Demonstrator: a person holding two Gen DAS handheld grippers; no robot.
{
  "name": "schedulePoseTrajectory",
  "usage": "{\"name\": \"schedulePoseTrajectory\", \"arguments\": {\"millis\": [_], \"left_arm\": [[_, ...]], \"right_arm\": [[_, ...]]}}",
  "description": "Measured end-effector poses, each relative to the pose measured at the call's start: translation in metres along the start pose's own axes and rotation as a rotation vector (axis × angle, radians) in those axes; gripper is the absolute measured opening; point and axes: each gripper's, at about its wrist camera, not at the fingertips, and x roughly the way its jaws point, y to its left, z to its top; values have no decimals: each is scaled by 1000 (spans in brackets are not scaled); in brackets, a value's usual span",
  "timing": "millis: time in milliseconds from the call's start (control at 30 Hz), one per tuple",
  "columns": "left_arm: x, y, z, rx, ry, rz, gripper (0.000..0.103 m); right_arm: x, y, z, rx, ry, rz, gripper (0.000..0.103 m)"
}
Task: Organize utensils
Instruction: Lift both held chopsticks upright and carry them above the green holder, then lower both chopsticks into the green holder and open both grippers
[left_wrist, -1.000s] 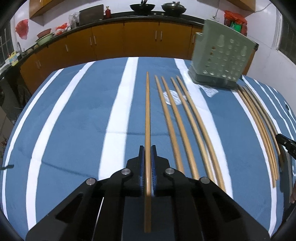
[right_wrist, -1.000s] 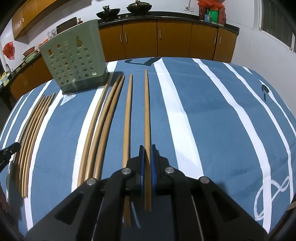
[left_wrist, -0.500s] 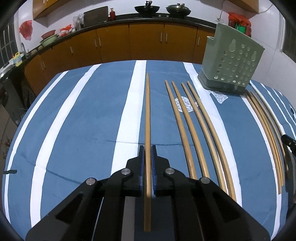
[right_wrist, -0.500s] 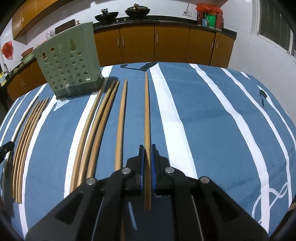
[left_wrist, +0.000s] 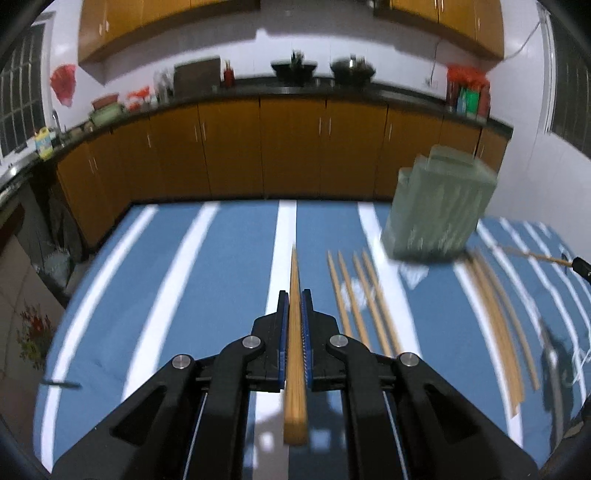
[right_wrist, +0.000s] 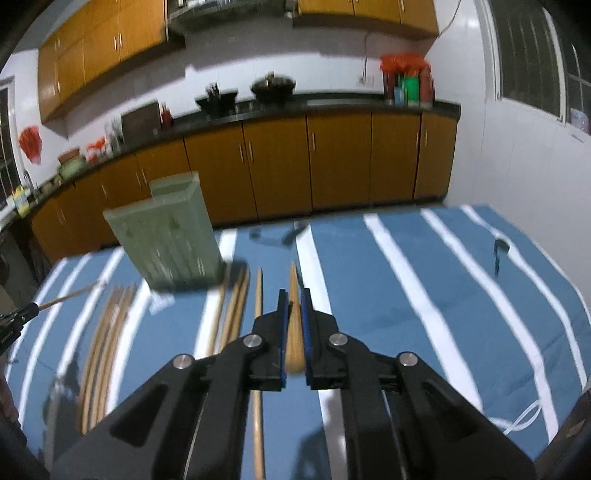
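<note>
Bamboo chopstick (left_wrist: 295, 332) pinched in left tool (left_wrist: 295, 310), long axis straight ahead along the fingers; green holder (left_wrist: 439, 210) stands ahead-right on the table (left_wrist: 229, 280), four loose sticks (left_wrist: 360, 299) just right.

Right view: right tool (right_wrist: 294, 310) pinches its own chopstick (right_wrist: 294, 332), same axis; holder (right_wrist: 170, 236) ahead-left, about as near as for the left tool.

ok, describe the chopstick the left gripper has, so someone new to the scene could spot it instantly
Start at the blue striped tablecloth, with the green perforated holder standing toward its far right. In the left wrist view, a row of four chopsticks lies flat left of that holder. The one you want is the chopstick further left, over a white stripe: alone there, it is clamped in the left gripper, not lying on the cloth.
</note>
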Motion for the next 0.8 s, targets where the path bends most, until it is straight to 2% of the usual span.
{"name": "schedulePoseTrajectory", "arguments": {"millis": [167, 367, 600, 700, 800], "left_arm": [[-17, -1, 31, 1, -101, 16, 7], [-35, 0, 83, -54, -223, -23, 7], [-71, -20, 135, -89, -408, -128, 7], [-74, -35, 144, -86, -439, -193, 7], [-63, -51, 144, -77, -442, -240, 7]], "right_arm": [[-15, 5, 26, -11, -89, 5, 8], [-41, 10, 80, 22, -235, 53, 8], [-90, 31, 146, 61, -468, 186, 8], [-91, 43, 157, 47, -507, 224, 8], [-77, 56, 157, 20, -510, 244, 8]]}}
